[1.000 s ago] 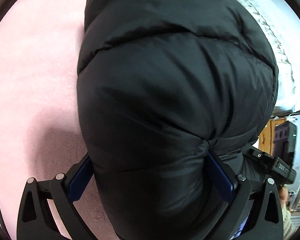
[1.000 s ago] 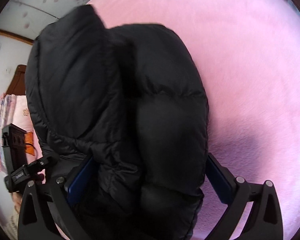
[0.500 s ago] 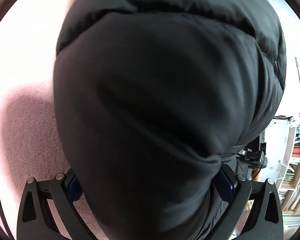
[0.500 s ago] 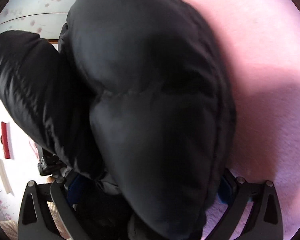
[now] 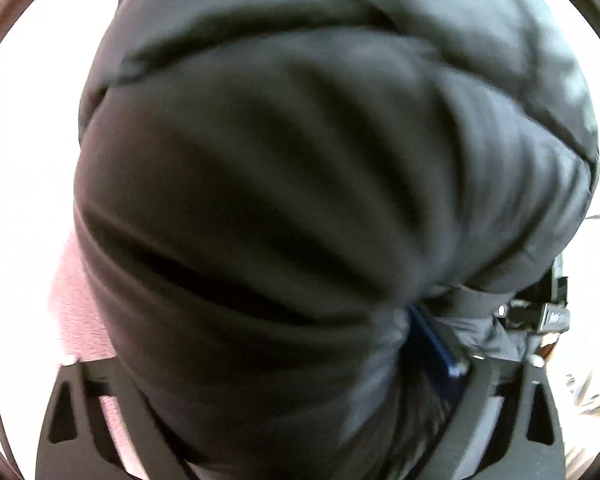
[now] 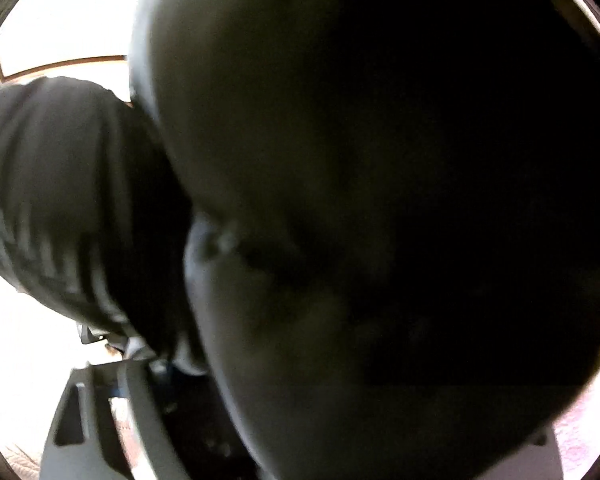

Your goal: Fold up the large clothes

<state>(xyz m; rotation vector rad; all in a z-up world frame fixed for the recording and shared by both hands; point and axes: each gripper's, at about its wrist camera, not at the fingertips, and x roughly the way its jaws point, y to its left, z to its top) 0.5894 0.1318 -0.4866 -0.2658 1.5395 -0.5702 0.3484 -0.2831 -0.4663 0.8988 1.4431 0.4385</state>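
Left hand-held gripper (image 5: 284,384) clamped on black puffer jacket (image 5: 300,184), jaws just closing on its bulk. Right hand-held gripper (image 6: 300,420) likewise closing, jacket (image 6: 380,200) bunched between; grip uncertain. Below, pink blanket (image 5: 80,304).

Blurred jacket (image 5: 300,200) (right tongs (image 6: 300,420) hidden)

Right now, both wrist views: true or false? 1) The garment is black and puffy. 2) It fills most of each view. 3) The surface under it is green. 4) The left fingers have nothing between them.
1) True: the black puffer jacket is quilted and padded.
2) True, in both views.
3) False: the bed cover is pink.
4) False: jacket bulges between the left gripper fingers, whose jaws have just been closing; the blue pad presses into it.
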